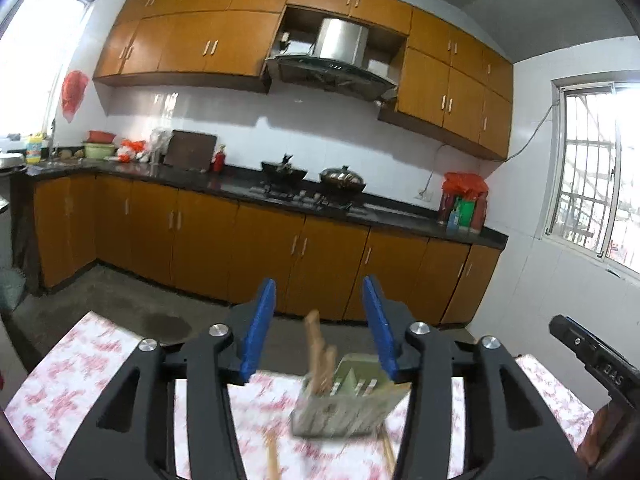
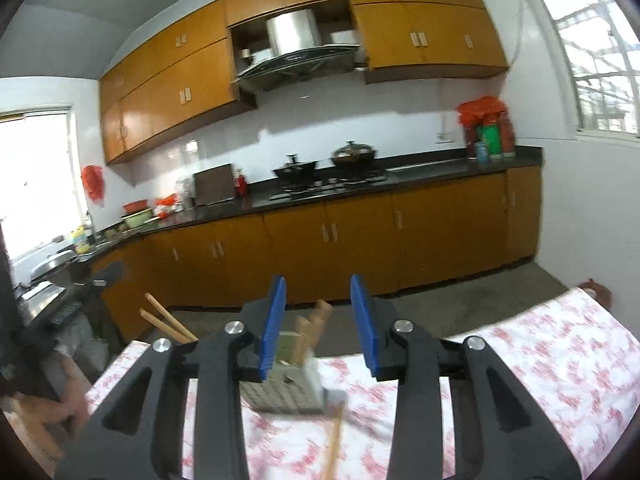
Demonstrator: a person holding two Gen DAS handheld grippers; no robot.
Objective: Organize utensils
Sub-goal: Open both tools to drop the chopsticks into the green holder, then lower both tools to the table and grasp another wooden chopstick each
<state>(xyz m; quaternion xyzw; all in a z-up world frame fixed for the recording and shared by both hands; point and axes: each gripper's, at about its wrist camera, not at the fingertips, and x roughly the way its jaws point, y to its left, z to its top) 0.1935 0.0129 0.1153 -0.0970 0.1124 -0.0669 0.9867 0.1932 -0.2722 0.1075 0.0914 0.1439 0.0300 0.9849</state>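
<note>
Two grippers hover over my table [image 1: 80, 364], both with blue fingers spread wide and nothing between them. My left gripper [image 1: 320, 324] looks down on the utensil holder [image 1: 348, 404], a pale green slotted caddy standing on the pink-and-white floral tablecloth [image 2: 540, 360], seen between and just below the fingertips. Wooden-handled utensils [image 1: 318, 352] stand upright in its left compartment, and what appear to be metal handles show in the right one, though motion blur leaves me unsure what they are. A loose wooden chopstick [image 1: 272, 456] lies on the cloth in front of the holder, and a second chopstick [image 1: 388, 452] lies to its right. My right gripper [image 2: 318, 320] faces the same holder from the other side, the caddy sitting just behind its left finger [image 2: 272, 328]; the wooden handles rise in the gap between the fingers without touching either. A wooden stick [image 2: 334, 444] lies on the cloth in front of the holder in this view, and a pair of chopstick ends [image 2: 168, 324] juts up at the left, beyond the table edge. Behind, orange cabinets [image 1: 200, 40] and a black countertop [image 1: 200, 180] with two pots on the stove [image 1: 304, 196] line the kitchen wall.
</note>
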